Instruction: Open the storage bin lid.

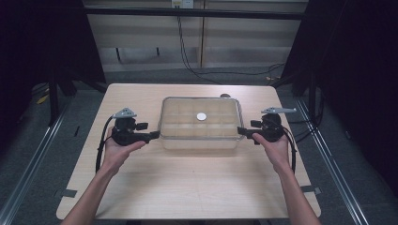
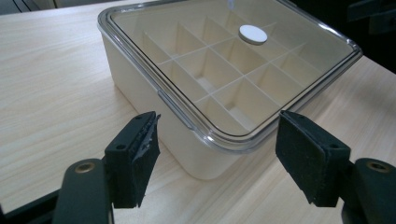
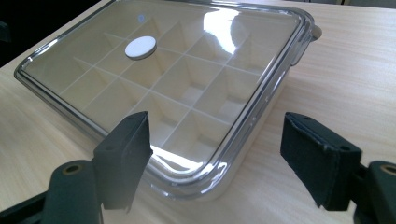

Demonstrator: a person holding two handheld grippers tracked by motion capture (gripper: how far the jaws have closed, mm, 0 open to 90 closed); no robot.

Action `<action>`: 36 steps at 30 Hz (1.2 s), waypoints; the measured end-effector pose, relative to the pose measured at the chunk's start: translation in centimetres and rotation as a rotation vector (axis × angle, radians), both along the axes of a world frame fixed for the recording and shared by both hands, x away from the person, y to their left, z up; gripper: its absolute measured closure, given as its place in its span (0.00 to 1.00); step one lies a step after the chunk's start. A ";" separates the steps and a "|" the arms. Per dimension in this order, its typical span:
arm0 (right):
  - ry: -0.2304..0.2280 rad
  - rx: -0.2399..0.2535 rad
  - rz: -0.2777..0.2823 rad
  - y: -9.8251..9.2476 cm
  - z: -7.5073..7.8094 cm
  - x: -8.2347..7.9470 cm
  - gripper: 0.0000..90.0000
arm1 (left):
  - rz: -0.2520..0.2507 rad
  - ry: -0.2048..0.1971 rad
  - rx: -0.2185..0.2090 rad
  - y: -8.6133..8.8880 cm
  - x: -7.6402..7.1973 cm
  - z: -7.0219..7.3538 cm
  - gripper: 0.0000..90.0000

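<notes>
A cream box with a clear lid (image 1: 199,123) stands mid-table, its inside split into several compartments. A white round disc (image 1: 201,116) lies on the lid near its centre, also seen as the disc (image 2: 252,34) and the disc (image 3: 140,47). My left gripper (image 1: 154,135) is open at the box's left side, its jaws spread around the near corner of the box (image 2: 210,154). My right gripper (image 1: 241,131) is open at the box's right side, its jaws astride the near corner of the box (image 3: 205,177). Neither gripper holds anything.
The light wooden table (image 1: 187,187) has bare room in front of the box and at both sides. A small lid tab (image 3: 315,31) sticks out at the box's far right edge. Cables trail on the floor behind the table.
</notes>
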State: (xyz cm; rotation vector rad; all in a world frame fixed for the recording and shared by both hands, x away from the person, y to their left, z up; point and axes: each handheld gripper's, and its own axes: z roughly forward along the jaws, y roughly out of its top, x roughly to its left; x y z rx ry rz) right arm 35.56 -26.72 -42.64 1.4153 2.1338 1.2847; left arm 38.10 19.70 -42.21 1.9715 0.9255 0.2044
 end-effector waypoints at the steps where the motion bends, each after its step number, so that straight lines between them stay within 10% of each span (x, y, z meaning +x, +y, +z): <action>1: -0.003 -0.005 -0.002 0.1 0.0 0.2 0.25 | 0.003 0.000 0.016 -0.1 0.3 -0.1 0.33; 14: 0.054 -0.011 0.017 1.3 -0.8 3.1 0.20 | 0.016 0.073 0.060 -1.5 3.5 -1.4 0.20; 36: 0.131 0.018 0.021 2.6 -2.8 5.5 0.12 | -0.034 0.106 0.042 -3.6 4.6 -2.2 0.21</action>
